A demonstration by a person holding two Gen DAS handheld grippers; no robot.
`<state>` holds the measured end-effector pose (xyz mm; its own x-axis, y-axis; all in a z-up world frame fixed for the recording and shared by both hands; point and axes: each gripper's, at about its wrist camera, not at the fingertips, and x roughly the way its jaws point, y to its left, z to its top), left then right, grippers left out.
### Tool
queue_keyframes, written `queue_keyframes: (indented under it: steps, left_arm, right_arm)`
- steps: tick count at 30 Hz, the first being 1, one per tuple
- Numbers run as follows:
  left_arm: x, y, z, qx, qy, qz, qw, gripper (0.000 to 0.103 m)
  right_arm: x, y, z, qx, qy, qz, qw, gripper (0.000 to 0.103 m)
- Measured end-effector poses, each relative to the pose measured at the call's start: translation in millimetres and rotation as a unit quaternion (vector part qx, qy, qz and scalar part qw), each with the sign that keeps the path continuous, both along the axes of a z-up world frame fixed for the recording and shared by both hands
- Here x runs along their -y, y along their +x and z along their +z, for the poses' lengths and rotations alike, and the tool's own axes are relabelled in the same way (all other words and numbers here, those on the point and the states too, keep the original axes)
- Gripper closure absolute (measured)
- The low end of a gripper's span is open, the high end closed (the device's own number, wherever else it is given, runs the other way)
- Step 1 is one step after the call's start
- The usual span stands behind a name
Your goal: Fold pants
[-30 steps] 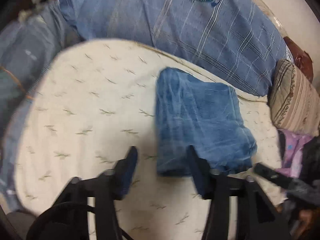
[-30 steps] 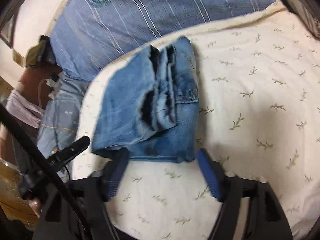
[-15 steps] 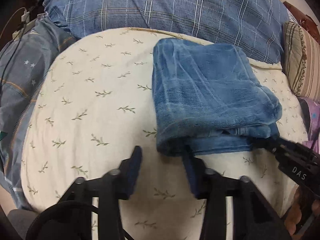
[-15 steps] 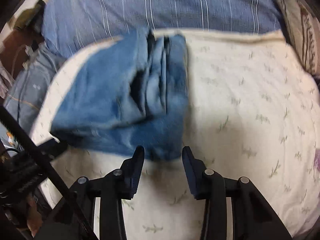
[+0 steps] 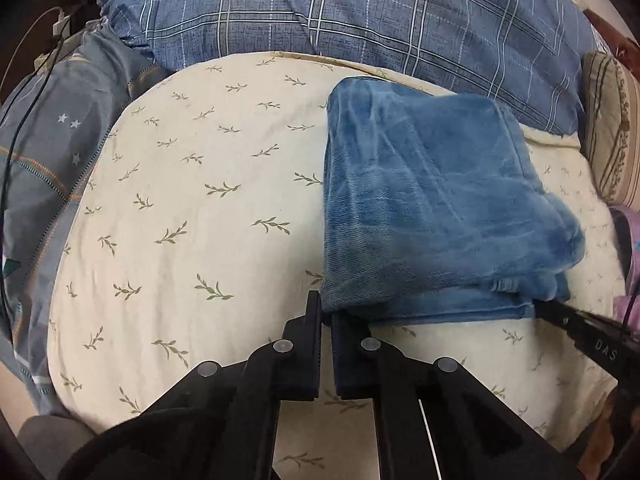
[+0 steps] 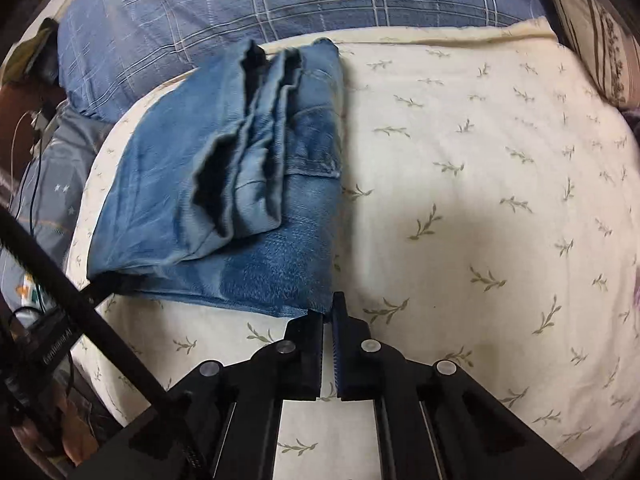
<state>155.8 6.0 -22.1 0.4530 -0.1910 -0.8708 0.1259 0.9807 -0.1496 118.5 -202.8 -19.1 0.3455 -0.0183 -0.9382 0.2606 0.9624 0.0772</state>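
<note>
The blue denim pants [image 5: 436, 208] lie folded into a thick stack on the cream leaf-print bed sheet [image 5: 192, 208]. My left gripper [image 5: 326, 312] is shut on the stack's near left corner. In the right wrist view the pants [image 6: 224, 184] show their layered edges on top, and my right gripper [image 6: 328, 312] is shut on the near right corner of the bottom layer. The right gripper's tip also shows in the left wrist view [image 5: 576, 320], touching the stack's other near corner.
A blue plaid pillow [image 5: 360, 12] lies behind the pants. A grey star-print cover [image 5: 48, 152] with a cable lies to the left. A striped beige cushion [image 5: 612, 136] sits at the right edge.
Both grippers moved in to the near edge of the folded pants and went from wide open to shut on its two near corners.
</note>
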Motion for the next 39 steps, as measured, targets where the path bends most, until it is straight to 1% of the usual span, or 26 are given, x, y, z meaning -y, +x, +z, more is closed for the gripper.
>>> queue_keyframes:
  steps: [2, 3, 5, 6, 7, 8, 9, 10, 11, 16, 18, 19, 20, 21, 22, 23, 24, 25, 26, 27, 30, 33, 34, 35, 37, 39]
  left_arm:
    - [-1, 2, 0, -0.006, -0.006, -0.003, 1.0, 0.095]
    - [-2, 3, -1, -0.01, -0.006, -0.006, 0.9999, 0.093]
    - [-5, 2, 5, 0.001, -0.014, -0.001, 0.9999, 0.093]
    - [-5, -2, 11, 0.012, -0.022, -0.001, 0.9997, 0.089]
    - [-3, -6, 17, 0.026, -0.019, -0.007, 0.9995, 0.086]
    - [1, -12, 22, 0.042, -0.004, -0.011, 0.9991, 0.077]
    - [4, -19, 25, 0.06, 0.016, -0.012, 0.998, 0.072]
    - [7, -24, 27, 0.073, 0.029, -0.015, 0.9968, 0.071]
    - [11, -27, 28, 0.081, 0.043, -0.02, 0.9956, 0.071]
    - [21, -29, 25, 0.083, 0.064, -0.022, 0.9943, 0.071]
    - [20, -29, 26, 0.087, 0.054, -0.016, 0.9947, 0.071]
    - [20, -27, 25, 0.083, 0.05, -0.015, 0.9951, 0.071]
    - [21, -24, 22, 0.081, 0.049, -0.015, 0.9954, 0.076]
    - [21, -21, 20, 0.078, 0.048, -0.017, 0.9957, 0.087]
    - [21, -20, 19, 0.075, 0.048, -0.016, 0.9959, 0.089]
    - [20, -19, 20, 0.075, 0.04, -0.014, 0.9963, 0.092]
    - [18, -19, 22, 0.08, 0.036, -0.011, 0.9961, 0.099]
    - [17, -20, 24, 0.088, 0.035, -0.007, 0.9954, 0.099]
    - [16, -21, 28, 0.098, 0.038, -0.004, 0.9944, 0.099]
    - [16, -22, 28, 0.101, 0.038, -0.002, 0.9942, 0.099]
    - [18, -21, 20, 0.085, 0.043, -0.004, 0.9955, 0.099]
    - [17, -19, 20, 0.079, 0.041, -0.005, 0.996, 0.098]
    - [15, -19, 22, 0.078, 0.038, -0.004, 0.9962, 0.096]
    - [14, -19, 23, 0.078, 0.039, -0.004, 0.9962, 0.093]
    - [12, -22, 28, 0.078, 0.038, -0.011, 0.9962, 0.089]
    - [12, -29, 36, 0.089, 0.043, -0.02, 0.9949, 0.084]
  right_arm:
    - [-1, 2, -6, 0.006, -0.016, 0.007, 1.0, 0.1]
    - [4, 3, -13, 0.001, -0.002, -0.003, 1.0, 0.1]
    - [5, 5, -5, 0.011, 0.012, -0.011, 1.0, 0.091]
    - [3, 2, 0, 0.018, 0.007, -0.004, 1.0, 0.087]
    - [0, -2, 7, 0.028, -0.003, 0.002, 1.0, 0.074]
    - [-3, -8, 16, 0.04, -0.016, 0.004, 0.999, 0.06]
    - [-6, -15, 24, 0.055, -0.023, 0.009, 0.998, 0.054]
    - [-9, -19, 30, 0.067, -0.028, 0.014, 0.997, 0.044]
    - [-12, -25, 34, 0.08, -0.033, 0.019, 0.996, 0.04]
    - [-19, -18, 30, 0.083, -0.059, 0.037, 0.994, 0.042]
    - [-21, -15, 28, 0.083, -0.056, 0.038, 0.994, 0.049]
    - [-23, -13, 24, 0.08, -0.045, 0.043, 0.995, 0.059]
    - [-25, -13, 23, 0.079, -0.038, 0.047, 0.995, 0.065]
    - [-28, -13, 22, 0.08, -0.035, 0.048, 0.995, 0.066]
    - [-30, -13, 23, 0.081, -0.041, 0.049, 0.995, 0.07]
    - [-31, -13, 24, 0.085, -0.041, 0.052, 0.994, 0.08]
    - [-32, -13, 25, 0.087, -0.037, 0.054, 0.994, 0.084]
    - [-32, -14, 27, 0.091, -0.04, 0.052, 0.994, 0.097]
    - [-32, -15, 31, 0.094, -0.055, 0.047, 0.993, 0.097]
    - [-28, -16, 32, 0.097, -0.052, 0.043, 0.993, 0.097]
    - [-15, -13, 21, 0.074, -0.015, 0.025, 0.997, 0.097]
    - [-12, -10, 13, 0.059, -0.011, 0.018, 0.998, 0.097]
    - [-13, -11, 15, 0.06, -0.011, 0.021, 0.998, 0.095]
    - [-14, -11, 18, 0.061, -0.01, 0.025, 0.998, 0.089]
    - [-13, -15, 25, 0.061, -0.006, 0.023, 0.998, 0.084]
    - [-8, -22, 37, 0.079, 0.003, 0.018, 0.997, 0.082]
